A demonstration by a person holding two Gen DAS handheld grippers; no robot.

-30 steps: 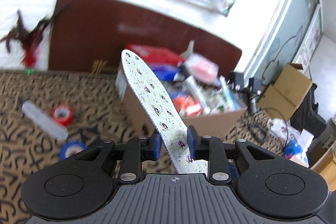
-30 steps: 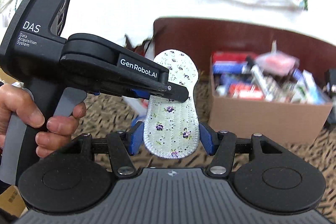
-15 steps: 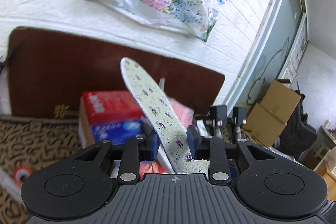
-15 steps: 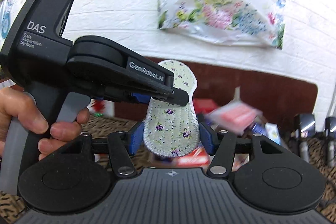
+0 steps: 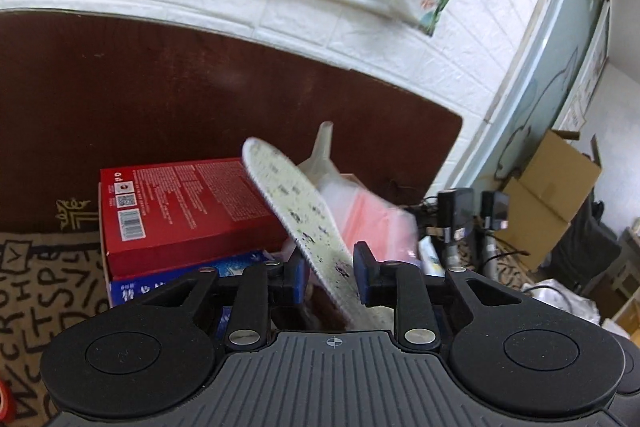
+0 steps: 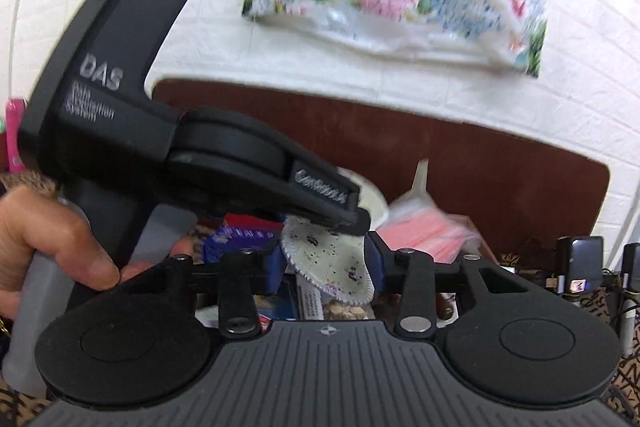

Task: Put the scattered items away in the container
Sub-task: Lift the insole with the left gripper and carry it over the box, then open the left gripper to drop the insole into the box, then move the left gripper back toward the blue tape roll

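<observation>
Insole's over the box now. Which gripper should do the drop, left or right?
Left, probably. The left gripper is the one clamped on the floral insole, above the red carton in the box. The right gripper only frames the insole's end; its fingers look apart, not pinching.

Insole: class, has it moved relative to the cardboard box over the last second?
Yes. The insole, pinched by the left gripper, has travelled toward the box, now above the red carton inside.
</observation>
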